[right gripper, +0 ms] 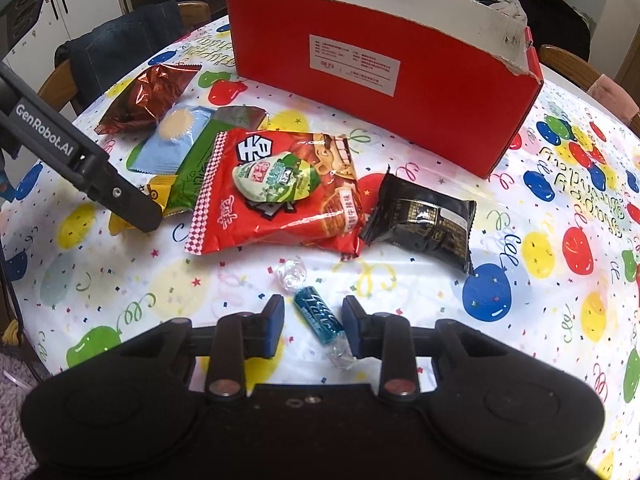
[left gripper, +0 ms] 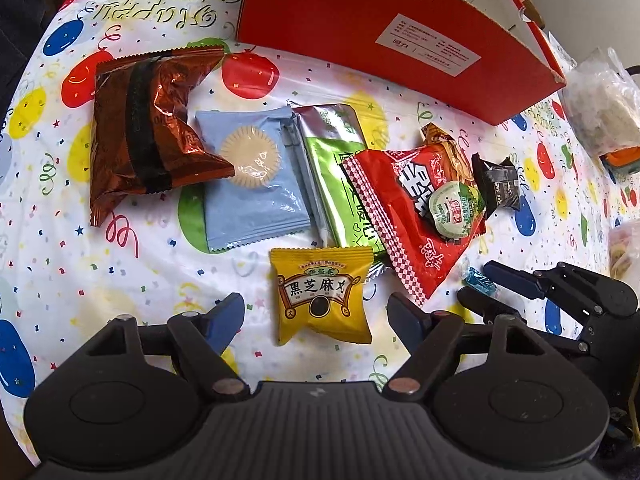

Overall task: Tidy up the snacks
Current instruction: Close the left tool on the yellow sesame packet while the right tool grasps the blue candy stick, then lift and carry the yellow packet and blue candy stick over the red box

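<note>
The right gripper straddled the blue candy, fingers apart, not pressing. The left gripper, fingers wide, flanked the yellow packet; red box at twelve o'clock.

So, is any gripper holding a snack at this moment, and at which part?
Nothing is held. The right gripper has a blue candy between its fingers, but gaps show on both sides. The left gripper stands open around the yellow packet.

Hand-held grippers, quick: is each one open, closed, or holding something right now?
Left hand-held gripper: open, yellow packet between its fingers, not gripped.
Right hand-held gripper: open, astride the blue candy, pads not touching it.
</note>
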`<move>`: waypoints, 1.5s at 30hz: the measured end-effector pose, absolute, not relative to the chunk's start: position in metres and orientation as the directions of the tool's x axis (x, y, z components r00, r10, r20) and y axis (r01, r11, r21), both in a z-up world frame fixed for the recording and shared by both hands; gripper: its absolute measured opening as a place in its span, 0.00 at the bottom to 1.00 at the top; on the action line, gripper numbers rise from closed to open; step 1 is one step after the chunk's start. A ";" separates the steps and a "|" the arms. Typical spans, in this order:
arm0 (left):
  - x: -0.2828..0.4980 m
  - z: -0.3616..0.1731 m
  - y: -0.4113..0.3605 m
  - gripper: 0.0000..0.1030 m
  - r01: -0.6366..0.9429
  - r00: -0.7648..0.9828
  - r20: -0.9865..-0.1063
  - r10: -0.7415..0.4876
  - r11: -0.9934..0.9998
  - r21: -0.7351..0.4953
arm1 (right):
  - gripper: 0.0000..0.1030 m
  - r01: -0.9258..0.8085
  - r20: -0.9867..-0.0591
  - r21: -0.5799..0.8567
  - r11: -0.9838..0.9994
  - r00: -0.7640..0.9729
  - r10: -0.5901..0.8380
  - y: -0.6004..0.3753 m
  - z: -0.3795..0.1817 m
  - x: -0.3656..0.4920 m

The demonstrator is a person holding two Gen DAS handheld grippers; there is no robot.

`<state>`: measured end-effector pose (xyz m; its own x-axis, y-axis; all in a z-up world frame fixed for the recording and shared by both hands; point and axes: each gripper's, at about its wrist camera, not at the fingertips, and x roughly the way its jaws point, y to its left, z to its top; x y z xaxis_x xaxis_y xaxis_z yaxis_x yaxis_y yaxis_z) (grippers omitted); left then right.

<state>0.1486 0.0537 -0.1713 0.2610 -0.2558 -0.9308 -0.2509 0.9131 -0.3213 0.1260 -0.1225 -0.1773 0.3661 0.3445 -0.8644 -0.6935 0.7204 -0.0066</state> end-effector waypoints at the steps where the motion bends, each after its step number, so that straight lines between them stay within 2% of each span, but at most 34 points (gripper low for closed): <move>1: 0.149 -0.172 0.054 0.75 -0.252 0.259 -0.931 -0.256 0.913 -0.321 | 0.29 -0.693 -0.864 -0.004 0.721 0.365 0.346 -0.123 -0.177 0.126; 13: 0.147 -0.171 0.053 0.44 -0.250 0.271 -0.937 -0.221 0.924 -0.290 | 0.11 -0.681 -0.861 0.010 0.732 0.367 0.353 -0.123 -0.177 0.125; 31: 0.134 -0.163 0.064 0.42 -0.262 0.303 -0.924 -0.235 0.911 -0.318 | 0.10 -0.603 -0.842 0.093 0.792 0.377 0.386 -0.132 -0.161 0.120; 45: 0.126 -0.118 0.065 0.42 -0.203 0.432 -0.888 -0.158 0.942 -0.267 | 0.10 -0.559 -0.775 0.151 0.815 0.444 0.449 -0.131 -0.117 0.122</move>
<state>0.1263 0.0646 -0.1184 0.4323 -0.1580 -0.8878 -0.2032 0.9422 -0.2666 0.1218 -0.1307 -0.1173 0.4443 0.4489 -0.7753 -0.5592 0.8151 0.1514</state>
